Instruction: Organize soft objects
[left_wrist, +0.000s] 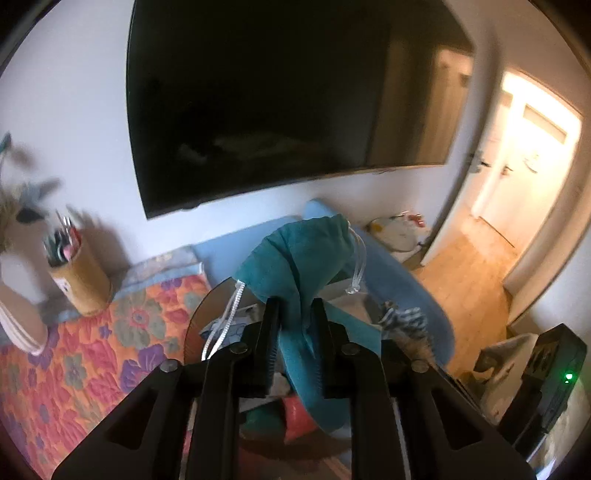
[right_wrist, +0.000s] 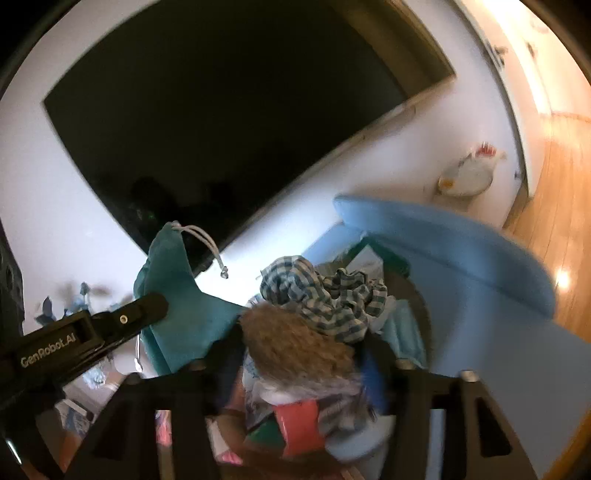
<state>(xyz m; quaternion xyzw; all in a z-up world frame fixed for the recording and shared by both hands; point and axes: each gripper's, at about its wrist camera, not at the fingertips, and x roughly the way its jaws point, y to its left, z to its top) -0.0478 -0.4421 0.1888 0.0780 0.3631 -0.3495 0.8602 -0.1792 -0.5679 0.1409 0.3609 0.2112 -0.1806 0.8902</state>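
**Op A:** Left wrist view first: what have I got in the left gripper (left_wrist: 295, 306)?

**Op B:** I see it pinching a teal bag (left_wrist: 295, 251). The cloth fills the narrow gap between the jaws. The bag's top stands past the fingertips and its tail hangs back under the gripper. White cords (left_wrist: 356, 266) dangle from the mouth.

**Op A:** Where is it in the room?

**Op B:** In the air over a round bin (left_wrist: 199, 314) with a dark rim. A flowered quilt (left_wrist: 92, 350) lies left of the bin and a blue cushion (left_wrist: 406, 280) sits behind it. On the wall above them is a dark TV (left_wrist: 277, 92). A pen cup (left_wrist: 79, 284) stands near the quilt's far edge.

**Op A:** And my right gripper (right_wrist: 303, 354)?

**Op B:** From the right wrist camera I see its jaws spread wide over the bin's heap. A tan furry thing (right_wrist: 295, 339) sits between them, and a checked cloth (right_wrist: 332, 295) is bunched just beyond it. The frame is blurred, so I cannot tell whether the pads press the fur.

**Op A:** Anything lower in the heap?

**Op B:** A red and green piece (right_wrist: 299, 424) lies nearest the camera. In that same view the teal bag is up at the left, well above the heap.
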